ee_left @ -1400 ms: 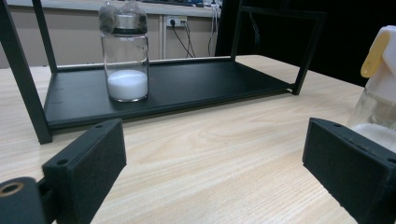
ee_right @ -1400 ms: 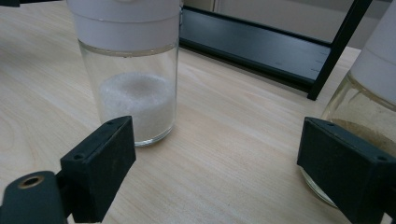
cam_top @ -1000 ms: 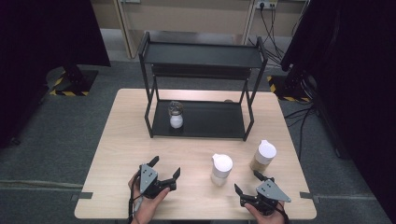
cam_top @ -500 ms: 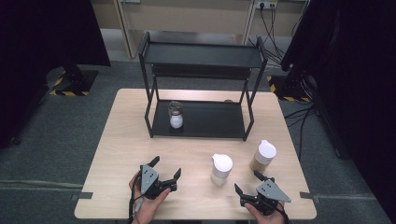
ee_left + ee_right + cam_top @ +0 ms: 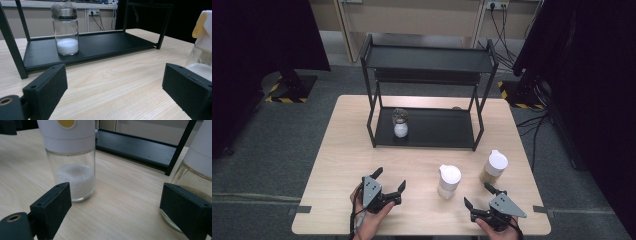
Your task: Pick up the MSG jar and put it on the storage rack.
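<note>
While both hands rest near the front edge of the desk (image 5: 342,145), the scene reads as follows.

Left gripper: the left gripper (image 5: 389,181) sits low over the desk at the front left, held in a hand (image 5: 371,216); its jaws stand wide apart with nothing between them, and bare wood shows in the gap in the left gripper view.

Right gripper: the right gripper (image 5: 477,196) sits at the front right, jaws wide apart and empty, and they have just been opening a little further. In the right gripper view the two jars stand beyond the jaws, one near each, neither touched.

White-lidded jar: the white-lidded jar (image 5: 448,181) stands upright on the desk between the two grippers, holding white grains (image 5: 75,180), with a yellow spot on its cap.

Brown-filled jar: the brown-filled jar (image 5: 493,167) stands upright just right of the first jar, apart from it, just beyond the right gripper.

Rack: the black rack (image 5: 427,57) stands at the back of the desk.

Small jar: the small jar (image 5: 400,123) with white powder stands upright on the left part of the rack's bottom shelf (image 5: 100,47).
</note>
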### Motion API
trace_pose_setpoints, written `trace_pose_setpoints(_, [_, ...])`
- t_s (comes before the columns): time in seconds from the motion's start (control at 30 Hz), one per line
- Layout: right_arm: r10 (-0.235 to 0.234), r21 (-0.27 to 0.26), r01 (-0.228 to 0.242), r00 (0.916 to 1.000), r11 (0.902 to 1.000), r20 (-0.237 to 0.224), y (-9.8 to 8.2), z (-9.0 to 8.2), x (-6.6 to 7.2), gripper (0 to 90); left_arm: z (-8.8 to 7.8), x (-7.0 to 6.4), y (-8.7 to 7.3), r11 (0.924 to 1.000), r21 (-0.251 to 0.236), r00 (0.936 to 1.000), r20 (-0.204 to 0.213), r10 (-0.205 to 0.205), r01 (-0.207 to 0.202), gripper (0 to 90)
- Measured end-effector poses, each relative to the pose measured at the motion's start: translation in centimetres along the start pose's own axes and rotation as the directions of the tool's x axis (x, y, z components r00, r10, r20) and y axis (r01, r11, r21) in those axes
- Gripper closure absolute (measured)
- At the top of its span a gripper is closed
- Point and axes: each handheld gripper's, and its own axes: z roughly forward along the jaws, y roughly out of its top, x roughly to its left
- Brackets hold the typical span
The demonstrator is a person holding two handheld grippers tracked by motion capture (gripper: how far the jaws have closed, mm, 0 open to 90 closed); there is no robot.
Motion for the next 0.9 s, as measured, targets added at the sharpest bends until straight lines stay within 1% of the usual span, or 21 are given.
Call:
trace_pose_setpoints(0.1, [0.012,-0.022,-0.013,0.9999,0.9997,-0.010,0.0,-0.2,0.1,10.2,0.0,0.0,0.0,1.0000,0.001,1.0000,-0.001,-0.004,0.004,5.4])
trace_pose_setpoints(0.27, [0.001,-0.052,-0.003,0.9996,0.9986,-0.029,0.5,-0.7,0.7,10.1,0.0,0.1,0.0,1.0000,-0.003,1.0000,0.000,-0.008,0.008,5.4])
trace_pose_setpoints(0.33, [-0.002,-0.058,0.000,0.9995,0.9983,-0.032,0.6,-0.7,0.8,10.1,0.0,0.1,0.0,0.9999,-0.003,0.9999,0.000,-0.011,0.011,5.4])
trace_pose_setpoints(0.67, [0.009,-0.077,-0.015,0.9972,0.9969,-0.074,1.4,-0.2,1.5,10.1,0.0,0.0,0.0,1.0000,-0.002,1.0000,0.000,-0.007,0.007,5.4])
trace_pose_setpoints(0.9, [0.013,-0.085,-0.020,0.9963,0.9961,-0.085,2.0,0.3,1.7,9.8,0.0,0.1,0.0,0.9999,-0.003,0.9999,-0.001,-0.011,0.011,5.4])
